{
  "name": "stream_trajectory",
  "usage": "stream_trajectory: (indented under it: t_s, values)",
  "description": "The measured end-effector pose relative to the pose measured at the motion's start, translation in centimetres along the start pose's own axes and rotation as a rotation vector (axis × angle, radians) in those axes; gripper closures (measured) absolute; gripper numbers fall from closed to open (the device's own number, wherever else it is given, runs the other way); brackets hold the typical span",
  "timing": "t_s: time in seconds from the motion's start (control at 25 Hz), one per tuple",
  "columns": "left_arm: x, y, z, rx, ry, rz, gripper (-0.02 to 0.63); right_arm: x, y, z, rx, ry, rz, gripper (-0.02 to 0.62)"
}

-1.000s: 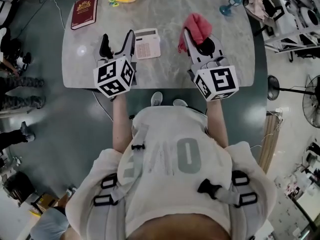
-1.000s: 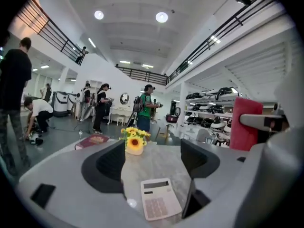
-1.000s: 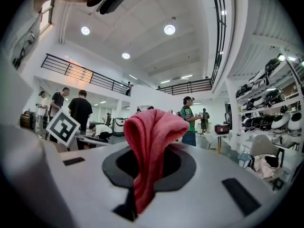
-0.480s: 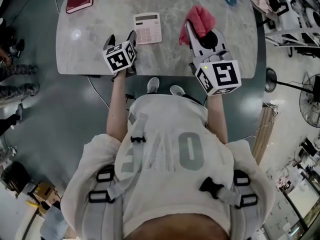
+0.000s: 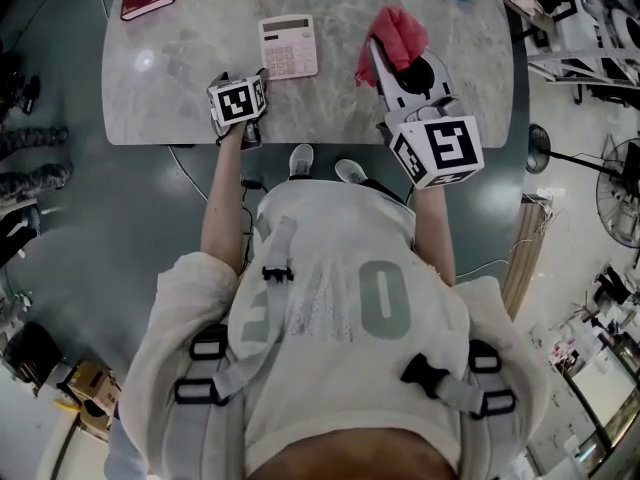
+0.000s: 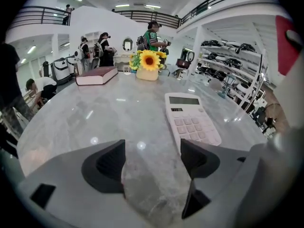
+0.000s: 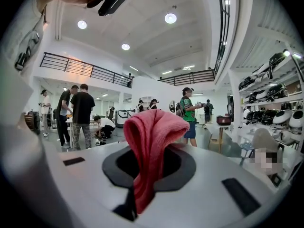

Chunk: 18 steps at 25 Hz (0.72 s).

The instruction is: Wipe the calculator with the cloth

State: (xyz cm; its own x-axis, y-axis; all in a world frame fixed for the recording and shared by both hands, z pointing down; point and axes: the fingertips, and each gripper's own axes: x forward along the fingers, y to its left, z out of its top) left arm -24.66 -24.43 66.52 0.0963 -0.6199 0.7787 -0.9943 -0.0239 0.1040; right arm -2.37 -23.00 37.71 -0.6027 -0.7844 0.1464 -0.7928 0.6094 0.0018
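Head view: the white rectangular plastic calculator (image 5: 289, 46) lies behind the grey marble counter's (image 5: 170, 103) near edge, long axis pointing away, left of the right hand-held gripper (image 5: 398, 68) clamping the crumpled pink cloth (image 5: 399, 38); the left hand-held gripper (image 5: 240, 81) gapes empty.

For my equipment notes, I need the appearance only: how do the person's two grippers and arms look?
The left gripper and right gripper both have light grey bodies with dark curved pads, and each carries a white cube with black square markers. The person wears a pale short-sleeved top with large grey letters, under grey straps with black buckles.
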Motion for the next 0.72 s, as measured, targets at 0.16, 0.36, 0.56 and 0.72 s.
stream_trajectory:
  t_s: [0.16, 0.36, 0.56, 0.72]
  values:
    - [0.5, 0.0, -0.1, -0.023, 0.028, -0.037, 0.253, 0.2, -0.4, -0.4, -0.005, 0.011, -0.005, 0.538]
    - [0.6, 0.4, -0.5, -0.050, 0.041, -0.063, 0.218, 0.7, 0.1, -0.7, -0.013, 0.024, 0.008, 0.538]
    - [0.5, 0.4, -0.4, -0.053, 0.027, -0.060, 0.218, 1.7, 0.4, -0.7, -0.034, 0.039, 0.021, 0.538]
    - [0.6, 0.5, -0.4, -0.056, 0.017, -0.059, 0.218, 2.9, 0.2, -0.2, -0.040, 0.044, 0.036, 0.538]
